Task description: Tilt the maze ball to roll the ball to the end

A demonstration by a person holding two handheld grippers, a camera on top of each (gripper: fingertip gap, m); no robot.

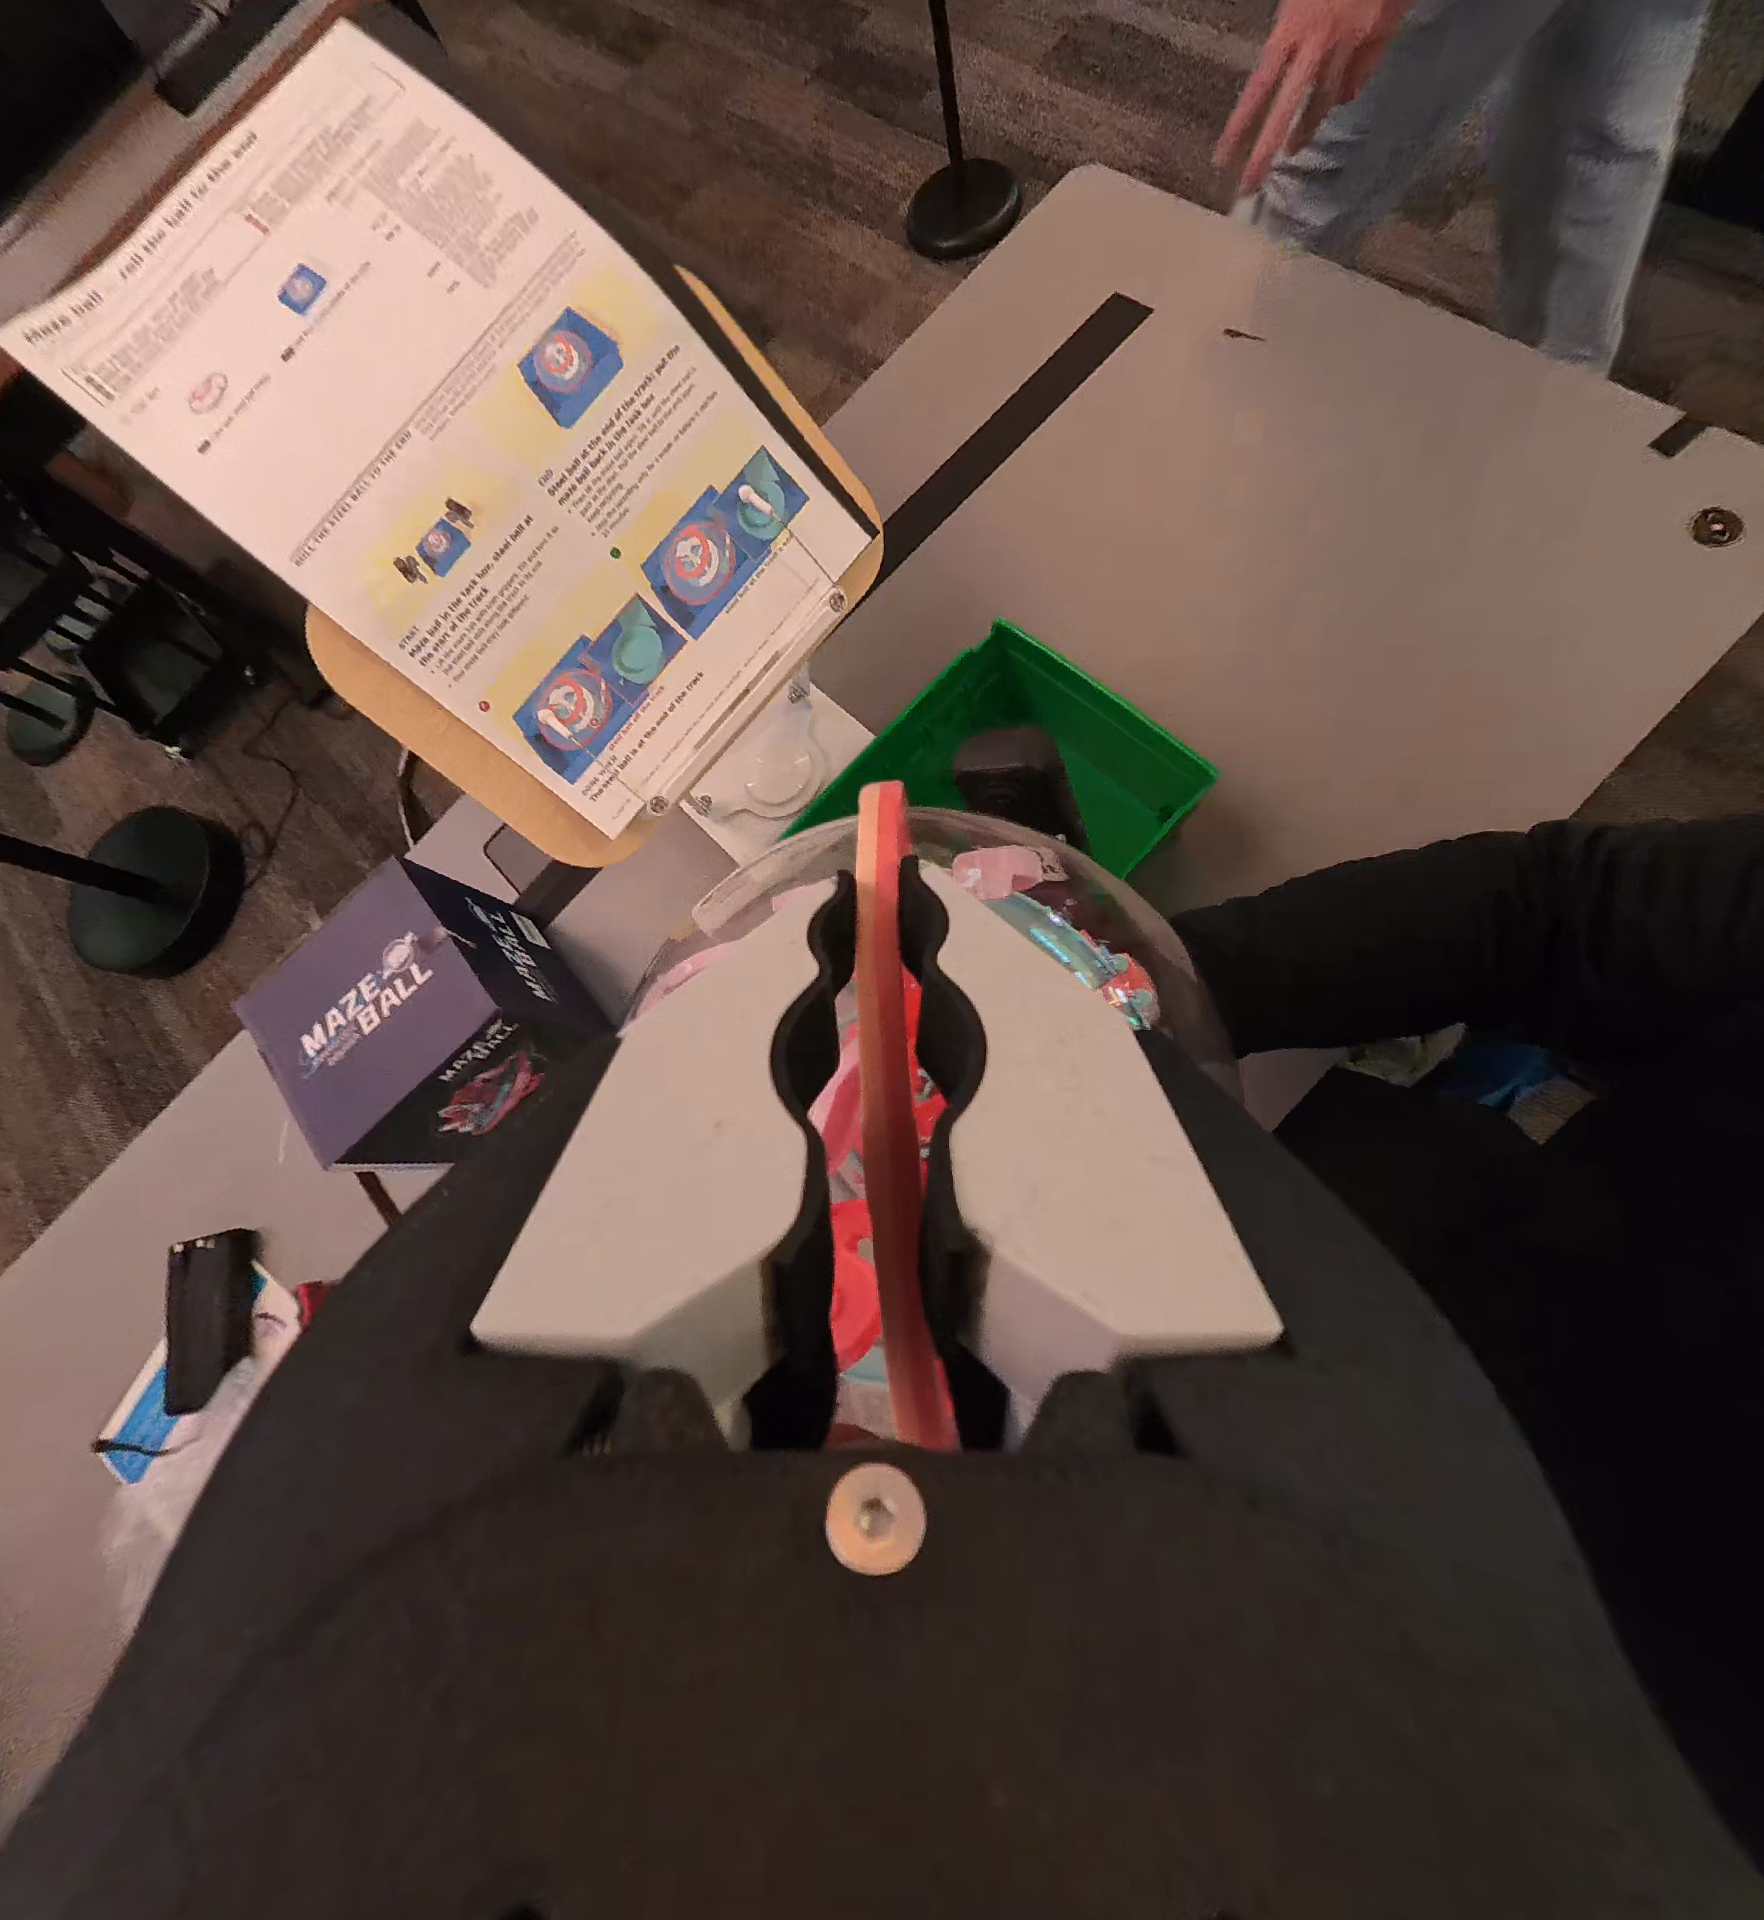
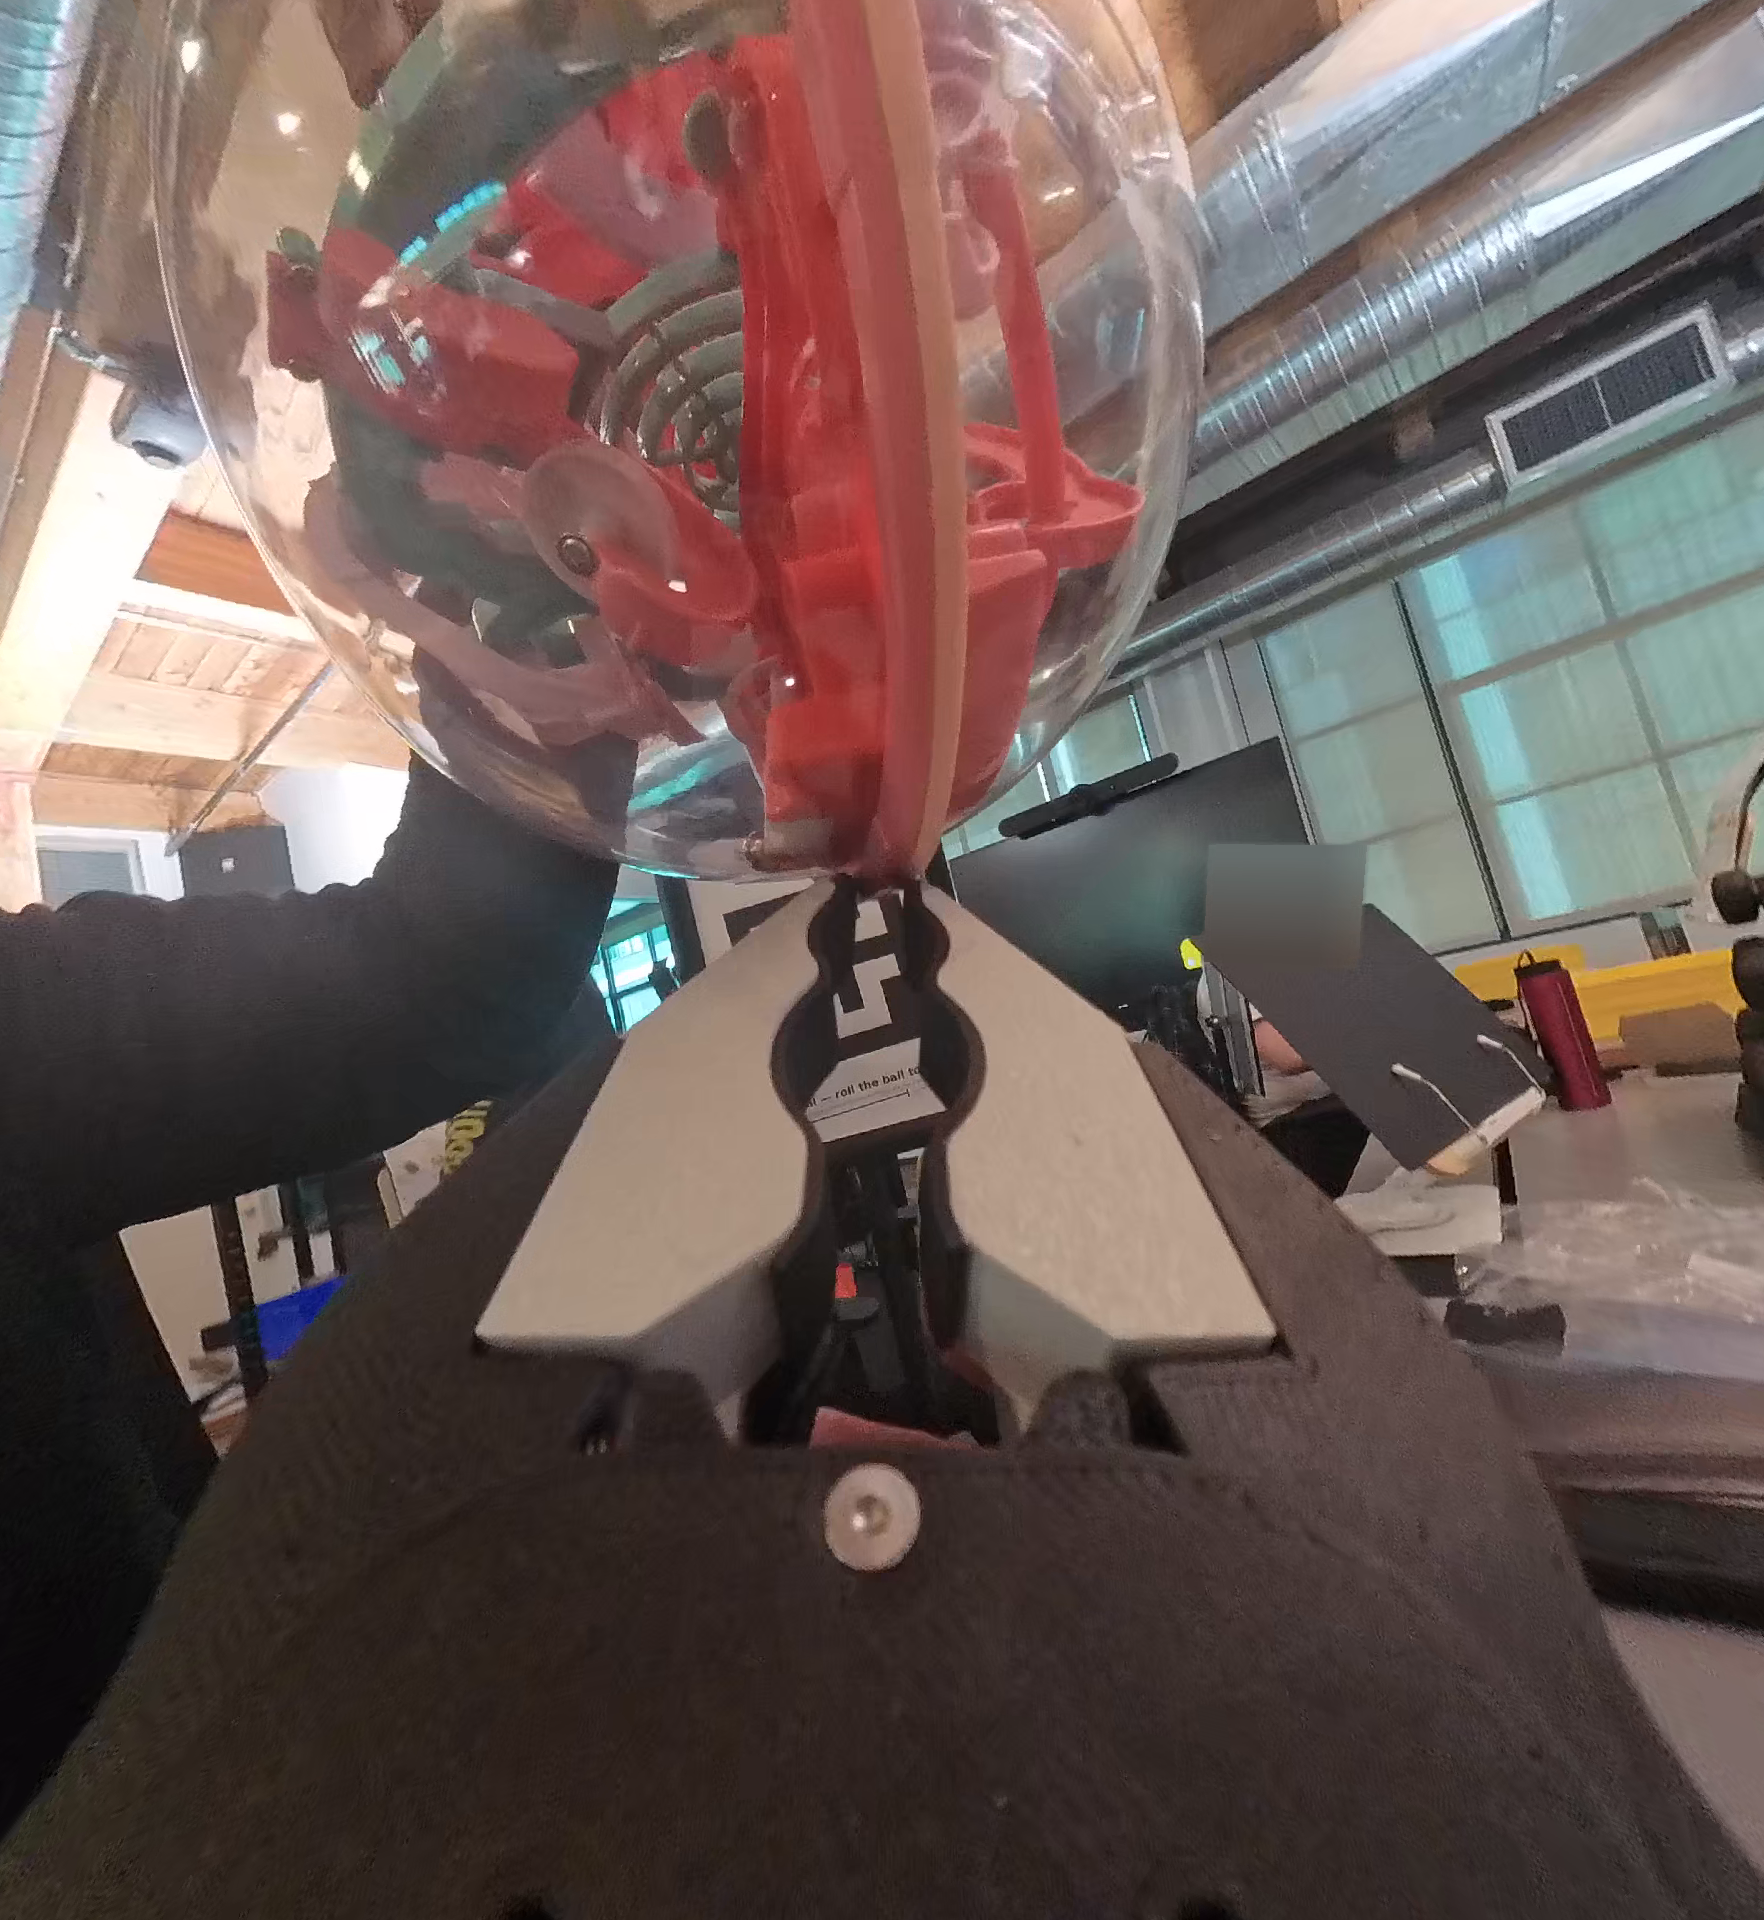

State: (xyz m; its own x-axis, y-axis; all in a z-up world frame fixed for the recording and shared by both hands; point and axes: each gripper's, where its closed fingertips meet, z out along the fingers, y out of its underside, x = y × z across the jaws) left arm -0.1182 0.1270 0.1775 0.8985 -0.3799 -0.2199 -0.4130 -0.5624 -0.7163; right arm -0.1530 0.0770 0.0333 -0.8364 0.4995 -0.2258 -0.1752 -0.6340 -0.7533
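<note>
Held up off the grey table (image 1: 1325, 540) between the two claws: the maze ball (image 2: 670, 416), a clear globe with red, pink and teal tracks inside and a red rim band (image 1: 883, 1039) around its middle.

Left gripper (image 1: 878, 883), looking down from above: nearly shut, black pads (image 1: 834, 914) pressed on both sides of the red rim band, which runs up between the fingers and pokes out past the tips. Clear dome of the globe bulging out to the right of the fingers.

Right gripper (image 2: 878, 894), looking up from below: also nearly shut, fingertips pinching the bottom edge of the same rim band, with the globe filling the upper left of the view. Small steel ball (image 2: 574, 548) apparently resting on a round pinkish disc low in the globe, though too small to be sure.

Dark sleeve (image 1: 1480, 935) reaching in from the right in the left view, and from the left beneath the globe in the right view.

On the table, far of the globe: green bin (image 1: 1065, 727) with a dark object inside. To the left: dark blue box (image 1: 410, 1018), and farther left an instruction sheet (image 1: 421, 416) propped on a stand. Near left: black device (image 1: 208, 1314) lying on a blue-and-white packet.

Far right, beside the table: a person's hand (image 1: 1304, 73) and light jeans.
</note>
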